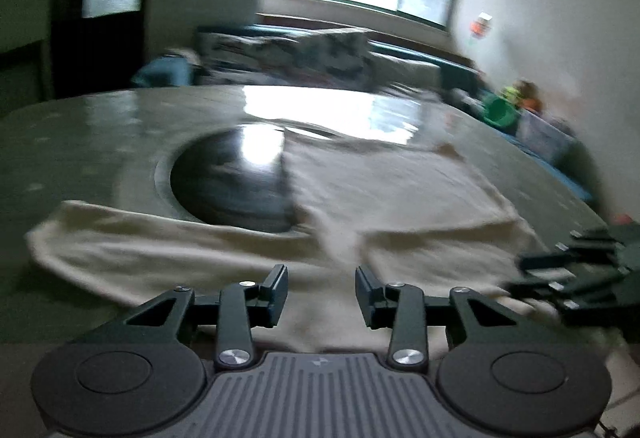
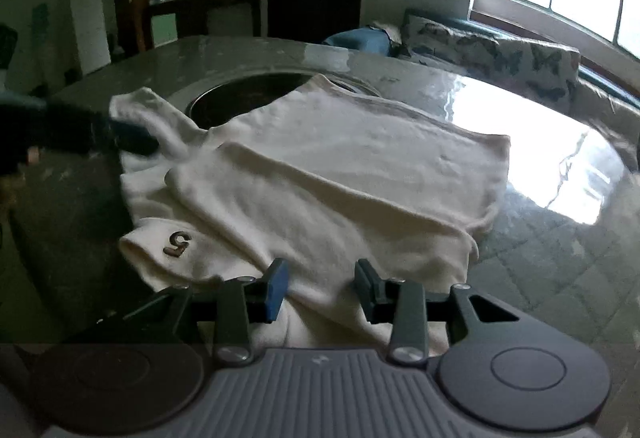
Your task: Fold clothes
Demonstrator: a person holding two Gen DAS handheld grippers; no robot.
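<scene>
A cream sweater lies partly folded on the round table, one sleeve laid across its body and a cuff with a brown "5" at the near left. In the left wrist view the sweater spreads ahead, one sleeve stretched left. My left gripper is open and empty just above the sweater's near edge. My right gripper is open and empty over the sweater's near hem. The right gripper shows blurred at the right edge of the left wrist view; the left one shows blurred at the left by the far sleeve.
The glossy round table has a dark round recess in its middle, partly covered by the sweater. A sofa with patterned cushions stands behind under a bright window. Toys and a box sit at the far right.
</scene>
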